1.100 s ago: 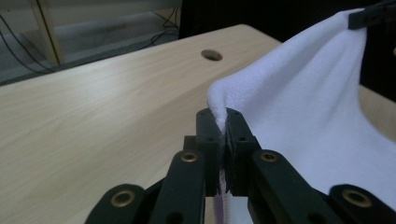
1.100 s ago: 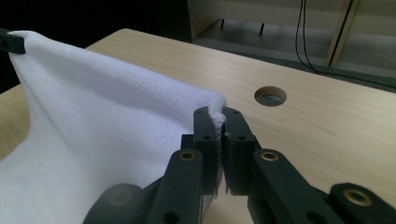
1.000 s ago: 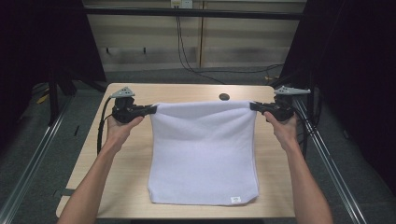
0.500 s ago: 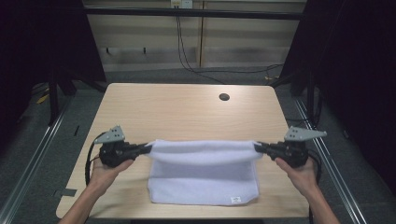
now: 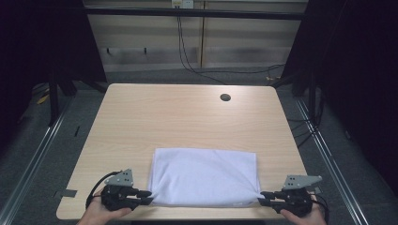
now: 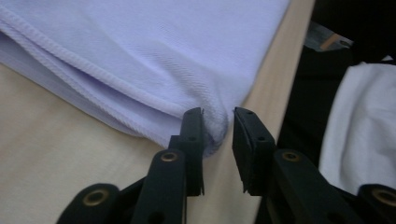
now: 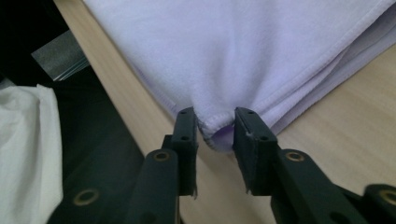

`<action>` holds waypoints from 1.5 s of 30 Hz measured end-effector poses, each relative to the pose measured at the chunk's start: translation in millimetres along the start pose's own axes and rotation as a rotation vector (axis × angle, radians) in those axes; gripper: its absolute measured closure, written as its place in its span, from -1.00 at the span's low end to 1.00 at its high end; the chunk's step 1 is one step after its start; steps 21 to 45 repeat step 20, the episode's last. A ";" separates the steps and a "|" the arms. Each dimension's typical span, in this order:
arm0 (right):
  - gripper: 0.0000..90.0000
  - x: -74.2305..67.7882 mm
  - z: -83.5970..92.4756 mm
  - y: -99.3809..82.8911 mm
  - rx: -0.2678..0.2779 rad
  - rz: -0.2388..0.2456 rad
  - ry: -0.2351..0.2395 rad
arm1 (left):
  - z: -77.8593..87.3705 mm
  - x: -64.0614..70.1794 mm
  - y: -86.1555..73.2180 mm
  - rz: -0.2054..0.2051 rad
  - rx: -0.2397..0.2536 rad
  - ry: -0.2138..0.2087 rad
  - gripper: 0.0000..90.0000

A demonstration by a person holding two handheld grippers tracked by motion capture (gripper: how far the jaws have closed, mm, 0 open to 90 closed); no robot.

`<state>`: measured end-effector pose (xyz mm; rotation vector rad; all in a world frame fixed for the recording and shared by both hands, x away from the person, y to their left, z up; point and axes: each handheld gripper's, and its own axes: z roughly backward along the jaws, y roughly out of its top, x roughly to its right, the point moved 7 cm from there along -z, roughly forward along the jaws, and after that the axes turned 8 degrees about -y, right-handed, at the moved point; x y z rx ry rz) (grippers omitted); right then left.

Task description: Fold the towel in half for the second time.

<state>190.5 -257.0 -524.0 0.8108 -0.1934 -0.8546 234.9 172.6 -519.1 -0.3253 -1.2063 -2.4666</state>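
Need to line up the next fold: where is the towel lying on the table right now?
In the high view the folded white towel lies at the table's near edge, centred between the left gripper and right gripper.

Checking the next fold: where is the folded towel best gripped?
Grip the towel at its two near corners, from the table's near edge: the doubled hems meet there and stick out towards the left gripper and right gripper.

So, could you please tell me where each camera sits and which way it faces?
High view: above the near side, facing forward-down on the table; both hands hold grippers.
Left gripper view: rides the left gripper, facing the towel corner.
Right gripper view: rides the right gripper, facing the opposite corner.
Shared: the folded towel.
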 end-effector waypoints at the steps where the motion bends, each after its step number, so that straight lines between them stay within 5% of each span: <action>1: 0.41 -0.4 2.3 -0.4 0.010 0.000 -0.005 | 3.7 -0.7 0.8 0.009 0.032 0.002 0.50; 4: 0.22 8.6 11.0 11.7 0.119 -0.039 -0.052 | 17.7 -14.2 10.0 0.074 0.177 0.047 0.25; 8: 0.05 32.2 17.7 37.1 0.242 -0.090 -0.153 | 33.2 -46.0 25.7 0.134 0.294 0.179 0.10; 10: -0.06 45.3 15.7 48.6 0.288 -0.118 -0.193 | 35.1 -60.9 29.7 0.163 0.326 0.218 0.02; 13: -0.16 62.3 9.3 53.5 0.341 -0.159 -0.232 | 34.5 -78.4 24.5 0.158 0.305 0.289 -0.05; 15: -0.19 68.0 4.0 46.6 0.306 -0.141 -0.263 | 34.8 -87.4 17.4 0.197 0.297 0.305 -0.10; 20: -0.30 74.3 5.6 32.5 0.296 -0.195 -0.285 | 40.2 -85.3 17.0 0.200 0.325 0.316 -0.25; 45: -0.30 74.3 5.6 32.5 0.296 -0.195 -0.285 | 40.2 -85.3 17.0 0.200 0.325 0.316 -0.25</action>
